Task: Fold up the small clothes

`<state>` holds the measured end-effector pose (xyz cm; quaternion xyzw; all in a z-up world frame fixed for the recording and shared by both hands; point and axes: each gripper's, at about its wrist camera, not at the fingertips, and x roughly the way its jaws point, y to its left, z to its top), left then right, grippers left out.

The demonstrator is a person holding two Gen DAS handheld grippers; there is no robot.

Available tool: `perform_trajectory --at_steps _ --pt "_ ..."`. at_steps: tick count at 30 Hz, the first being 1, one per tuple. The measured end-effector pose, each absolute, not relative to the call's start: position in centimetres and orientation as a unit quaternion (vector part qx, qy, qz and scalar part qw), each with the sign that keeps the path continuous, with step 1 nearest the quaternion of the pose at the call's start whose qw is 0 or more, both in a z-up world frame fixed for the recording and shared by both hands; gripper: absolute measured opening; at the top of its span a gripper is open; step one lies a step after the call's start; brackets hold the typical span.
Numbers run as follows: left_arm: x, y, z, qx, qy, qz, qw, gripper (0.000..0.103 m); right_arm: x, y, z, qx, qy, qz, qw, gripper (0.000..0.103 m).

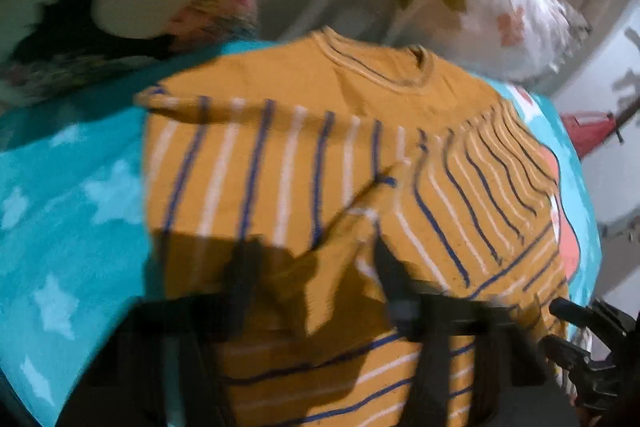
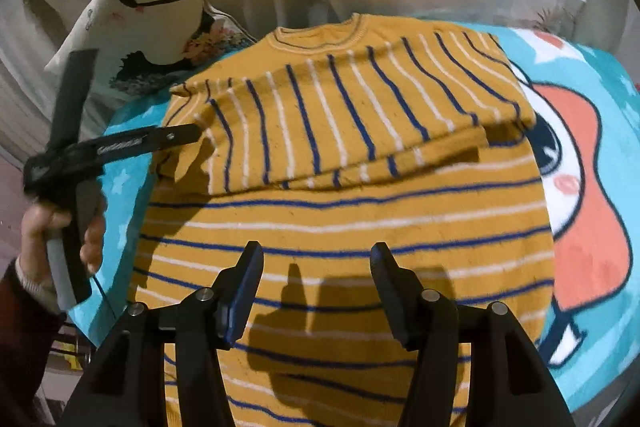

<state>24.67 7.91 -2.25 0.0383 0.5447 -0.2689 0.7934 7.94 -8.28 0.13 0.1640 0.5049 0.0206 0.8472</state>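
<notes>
Sweater point(image 2: 344, 195) lies flat on the teal blanket point(image 2: 600, 75), mid-frame in both views; both sleeves are folded across the chest, collar toward the top. Right gripper point(image 2: 316, 259) is open, fingers spread above the lower body of the sweater, not touching cloth. Left gripper point(image 1: 312, 259) is blurred in its own view; fingers look apart. In the right view it sits at left edge by the sweater's shoulder; grip state can't be told. Pillows point(image 2: 132, 23) at upper frame.

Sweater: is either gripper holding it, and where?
Neither. Right gripper is open above the sweater; left gripper is open at the folded sleeve.
</notes>
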Motion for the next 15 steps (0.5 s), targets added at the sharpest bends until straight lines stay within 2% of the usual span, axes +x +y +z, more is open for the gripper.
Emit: perform_trajectory --at_steps 1,11,13,15 --pt "24.8 7.6 -2.4 0.048 0.554 -0.271 0.786 0.004 7.6 -8.6 0.1 0.165 0.505 0.016 0.847 0.060" --pt "30.3 11.0 -2.2 -0.023 0.569 -0.204 0.797 0.005 6.7 -10.3 -1.4 0.185 0.502 -0.013 0.845 0.060" --pt "30.7 11.4 -3.0 -0.037 0.583 -0.197 0.787 0.013 6.9 -10.5 -1.6 0.189 0.503 -0.013 0.843 0.060" --pt "30.5 12.1 -3.3 -0.052 0.586 -0.190 0.786 0.027 7.2 -10.7 -1.5 0.190 0.502 -0.017 0.844 0.060"
